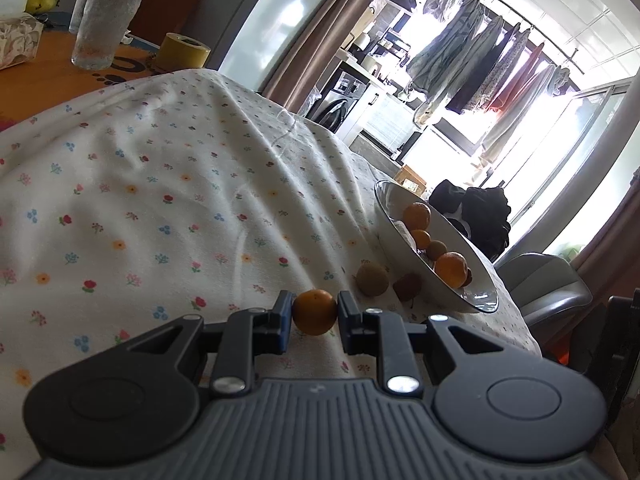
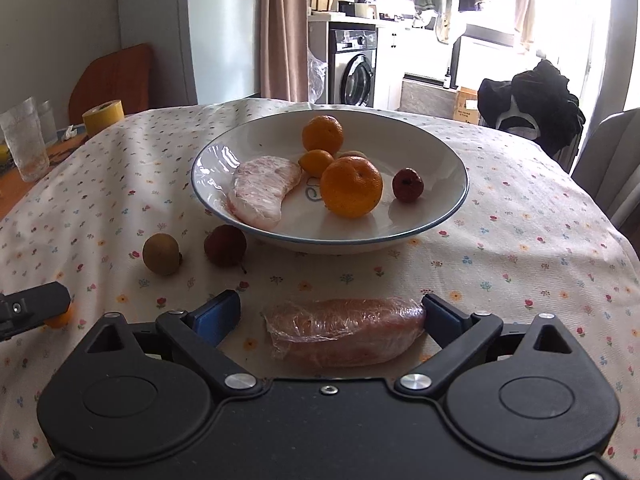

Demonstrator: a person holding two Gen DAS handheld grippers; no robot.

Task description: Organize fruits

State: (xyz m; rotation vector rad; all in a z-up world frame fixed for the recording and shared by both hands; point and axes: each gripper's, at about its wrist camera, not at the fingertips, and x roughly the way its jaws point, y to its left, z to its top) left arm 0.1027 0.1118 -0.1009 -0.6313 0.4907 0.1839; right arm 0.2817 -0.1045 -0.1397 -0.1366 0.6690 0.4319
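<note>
My left gripper [image 1: 315, 307] is shut on a small orange [image 1: 314, 318], just above the floral tablecloth; it also shows at the left edge of the right wrist view, left gripper [image 2: 34, 308]. My right gripper [image 2: 329, 307] stands open around a plastic-wrapped fruit segment [image 2: 344, 330] lying on the cloth; the right finger touches its end and the left finger is apart. The white bowl [image 2: 420, 210] holds two oranges [image 2: 351, 186], a smaller orange, a wrapped segment [image 2: 264, 190] and a red fruit [image 2: 407, 185]. A brown fruit [image 2: 161, 254] and a red fruit [image 2: 225, 245] lie in front of the bowl [image 1: 480, 280].
Two drinking glasses [image 1: 106, 20], a yellow tape roll [image 1: 183, 51] and a tissue box [image 1: 18, 36] stand on the far left of the table. A chair draped with a black garment [image 2: 532, 100] is behind the table. The table edge drops off at the right.
</note>
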